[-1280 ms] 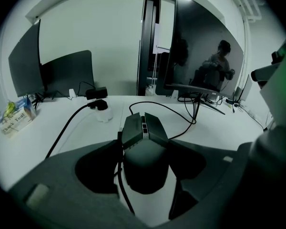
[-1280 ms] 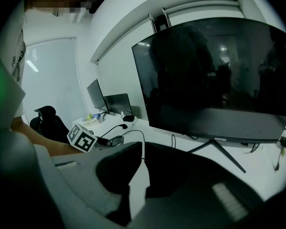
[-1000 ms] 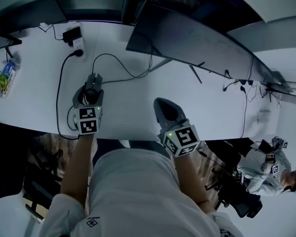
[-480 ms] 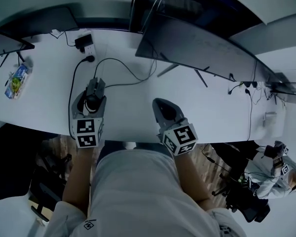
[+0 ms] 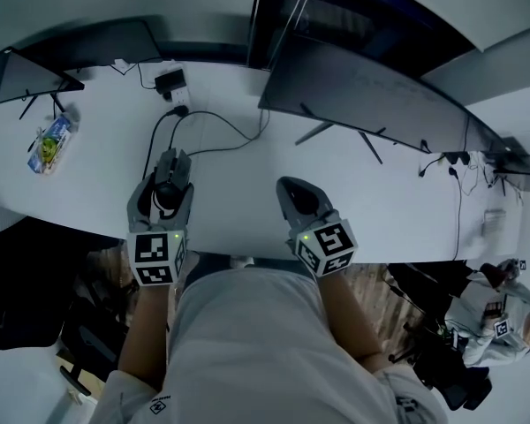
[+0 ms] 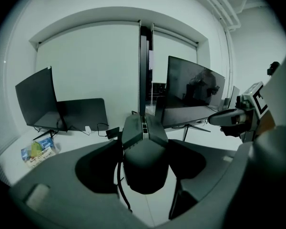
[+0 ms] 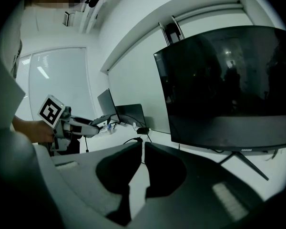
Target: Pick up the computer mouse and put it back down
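Note:
The dark computer mouse [image 5: 166, 189] sits between the jaws of my left gripper [image 5: 170, 168], which is shut on its sides and holds it up off the white desk [image 5: 238, 193]. In the left gripper view the mouse [image 6: 145, 168] fills the gap of the left gripper [image 6: 144, 140], and its cable [image 6: 120, 185] hangs down towards the desk. My right gripper [image 5: 293, 189] hovers over the desk's front edge to the right, shut with nothing in it. In the right gripper view the right gripper [image 7: 143, 145] has its tips together, and the left gripper [image 7: 88, 124] shows at the left.
The mouse cable [image 5: 221, 122] loops back across the desk towards a power strip [image 5: 172, 85]. A large monitor [image 5: 371, 91] stands at the back right, and a smaller one [image 5: 35, 76] at the far left. A snack packet [image 5: 49, 144] lies at the left. Another person [image 5: 503, 316] is at the lower right.
My left gripper has risen from the desk with the mouse in its jaws. The right gripper keeps much the same place and stays shut.

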`<move>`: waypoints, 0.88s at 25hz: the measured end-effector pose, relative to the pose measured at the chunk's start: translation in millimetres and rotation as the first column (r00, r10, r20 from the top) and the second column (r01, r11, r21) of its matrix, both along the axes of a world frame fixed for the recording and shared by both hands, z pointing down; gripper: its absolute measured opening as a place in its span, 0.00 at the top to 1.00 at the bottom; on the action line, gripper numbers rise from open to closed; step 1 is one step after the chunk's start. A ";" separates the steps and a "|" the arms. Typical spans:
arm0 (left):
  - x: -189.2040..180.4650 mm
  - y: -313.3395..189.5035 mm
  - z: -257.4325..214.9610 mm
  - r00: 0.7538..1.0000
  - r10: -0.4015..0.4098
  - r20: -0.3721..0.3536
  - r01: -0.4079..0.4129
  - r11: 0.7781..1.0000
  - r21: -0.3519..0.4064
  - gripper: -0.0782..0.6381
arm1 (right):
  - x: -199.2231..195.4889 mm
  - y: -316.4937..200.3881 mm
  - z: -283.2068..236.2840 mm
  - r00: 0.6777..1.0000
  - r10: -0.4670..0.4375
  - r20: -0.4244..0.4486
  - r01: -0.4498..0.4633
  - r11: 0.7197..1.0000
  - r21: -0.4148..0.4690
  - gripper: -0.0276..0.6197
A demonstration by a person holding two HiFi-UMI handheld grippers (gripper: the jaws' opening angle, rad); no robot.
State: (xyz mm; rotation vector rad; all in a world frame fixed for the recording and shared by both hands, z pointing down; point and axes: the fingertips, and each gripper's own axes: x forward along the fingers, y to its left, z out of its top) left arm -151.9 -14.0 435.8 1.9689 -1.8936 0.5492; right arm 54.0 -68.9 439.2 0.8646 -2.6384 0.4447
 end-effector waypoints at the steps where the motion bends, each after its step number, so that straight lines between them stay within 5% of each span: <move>1: -0.4 2.4 -2.9 1.000 -0.002 0.001 0.002 1.000 0.002 0.44 | -1.2 0.4 -0.9 1.000 -0.004 0.002 0.004 1.000 0.001 0.93; 22: 5.0 8.7 3.1 1.000 0.027 0.002 -0.027 1.000 -0.017 0.44 | 4.6 6.8 -10.3 1.000 0.019 0.006 -0.019 1.000 0.020 0.93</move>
